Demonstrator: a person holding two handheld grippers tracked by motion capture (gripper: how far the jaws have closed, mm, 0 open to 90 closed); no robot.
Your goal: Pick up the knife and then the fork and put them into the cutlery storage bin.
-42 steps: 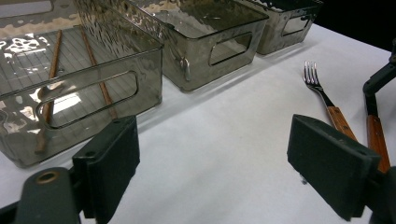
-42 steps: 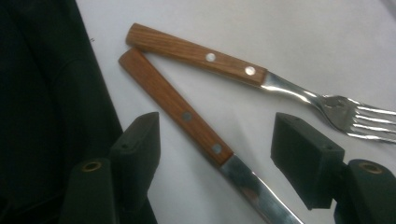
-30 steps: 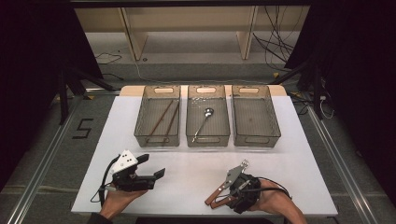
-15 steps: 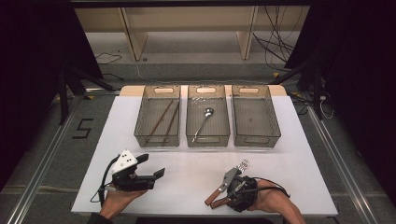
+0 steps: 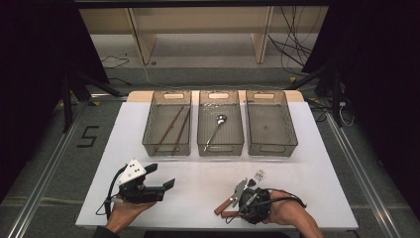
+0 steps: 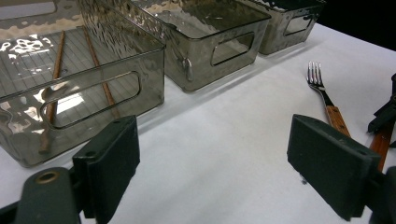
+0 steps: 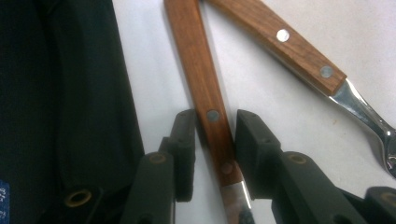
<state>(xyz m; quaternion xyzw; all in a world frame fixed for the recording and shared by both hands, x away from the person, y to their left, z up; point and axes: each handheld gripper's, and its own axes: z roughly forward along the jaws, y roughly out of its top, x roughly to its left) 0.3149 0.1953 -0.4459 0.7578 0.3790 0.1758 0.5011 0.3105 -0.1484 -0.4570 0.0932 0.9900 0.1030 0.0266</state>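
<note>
At the table's 5 o'clock, the right gripper [image 7: 215, 135] has just been closing its claw to a narrow gap around a wooden handle [image 7: 205, 70], pads beside it but not clearly pressing, ready to lift. The fork [image 6: 322, 93] lies alongside. At 7 o'clock, the left gripper [image 5: 161, 176] waits wide and empty. The high view adds the empty tray [image 5: 271, 91] at 1 o'clock.

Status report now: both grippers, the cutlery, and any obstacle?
Left gripper open, idle on the table. Right gripper jaws just closing around a wooden handle, small gaps each side. Fork beside it. Nothing in the way.
</note>
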